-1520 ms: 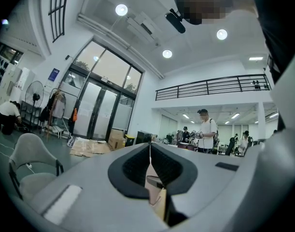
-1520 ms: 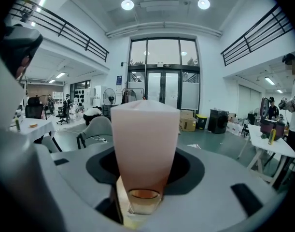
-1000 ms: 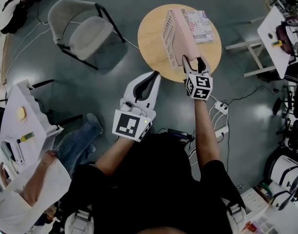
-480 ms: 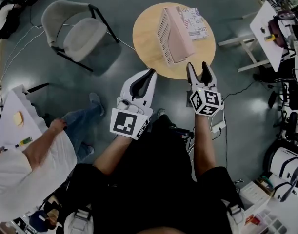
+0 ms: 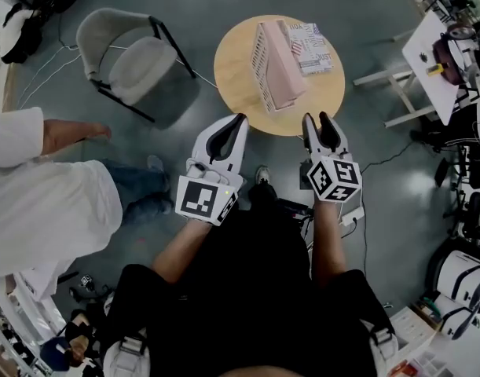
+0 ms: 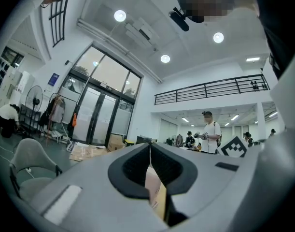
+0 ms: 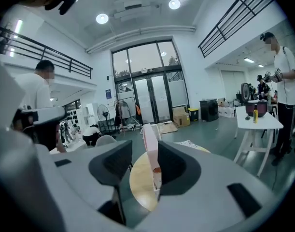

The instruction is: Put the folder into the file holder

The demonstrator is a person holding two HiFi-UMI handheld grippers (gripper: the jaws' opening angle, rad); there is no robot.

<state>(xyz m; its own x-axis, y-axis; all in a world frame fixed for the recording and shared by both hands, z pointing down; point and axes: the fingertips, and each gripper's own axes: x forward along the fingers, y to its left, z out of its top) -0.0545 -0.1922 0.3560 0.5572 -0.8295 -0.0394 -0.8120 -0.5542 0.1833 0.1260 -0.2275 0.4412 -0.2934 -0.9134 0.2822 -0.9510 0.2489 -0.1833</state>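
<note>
Finishing this step well looks mostly like a matter of leaving things alone. The pink folder (image 5: 285, 67) stands on its edge inside the white mesh file holder (image 5: 262, 60) on the round wooden table (image 5: 238, 85), and a printed booklet (image 5: 310, 45) lies flat just beside the holder, to its right in the head view. Both grippers hang off the table's near edge, apart from the holder. The right gripper (image 5: 317, 119) has its 2 jaws partly apart, having just been closing, with nothing between them; its own view shows only the folder and the table top beyond the gap. The left gripper (image 5: 238, 122) has its 2 jaws pressed together at the tips and holds nothing. I judge the placing itself done, so the care goes into the retreat. Bring both grippers back toward the body rather than across the table, so that neither tip clips the holder's near end and tips it. A check on whether the folder sits fully down between the walls would be worthwhile, since the holder looks light and narrow. Any nudge is best given low on the holder's side with the jaws together.
</note>
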